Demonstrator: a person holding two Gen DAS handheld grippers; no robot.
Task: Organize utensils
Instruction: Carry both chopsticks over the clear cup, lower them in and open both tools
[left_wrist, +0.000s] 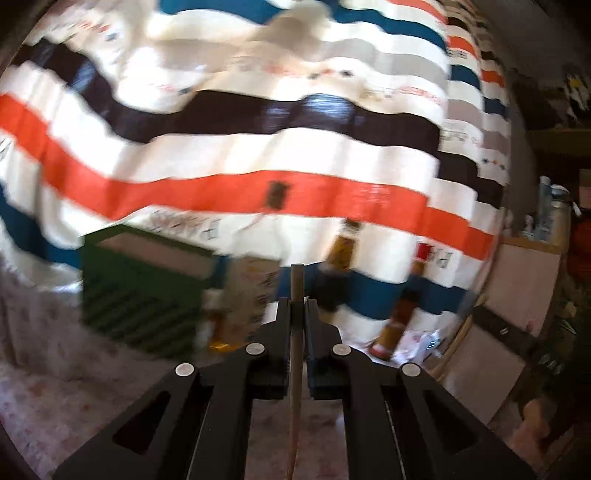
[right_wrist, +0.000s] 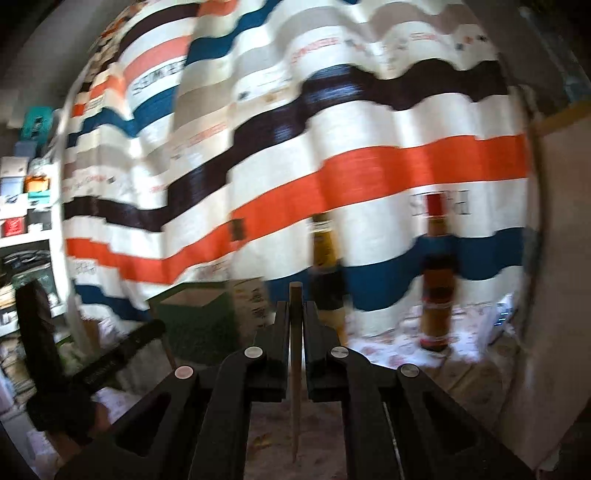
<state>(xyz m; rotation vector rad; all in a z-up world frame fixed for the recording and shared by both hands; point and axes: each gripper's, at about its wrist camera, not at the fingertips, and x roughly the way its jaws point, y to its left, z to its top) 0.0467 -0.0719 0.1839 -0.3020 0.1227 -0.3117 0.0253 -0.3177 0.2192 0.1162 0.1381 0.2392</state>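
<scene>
Striped cloth (left_wrist: 258, 147) backs a table where each gripper, left (left_wrist: 297, 306) and right (right_wrist: 295, 308), is clamped on an upright wooden stick (left_wrist: 296, 332) (right_wrist: 294, 369), while the green basket (left_wrist: 147, 291) lies ahead-left of both fingertips, closer in the left view.

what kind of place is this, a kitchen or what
Probably a lived-in home room, not clearly a kitchen: a striped curtain hangs behind a cloth-covered table with sauce bottles and a green basket, and crowded shelves stand at the side.
</scene>
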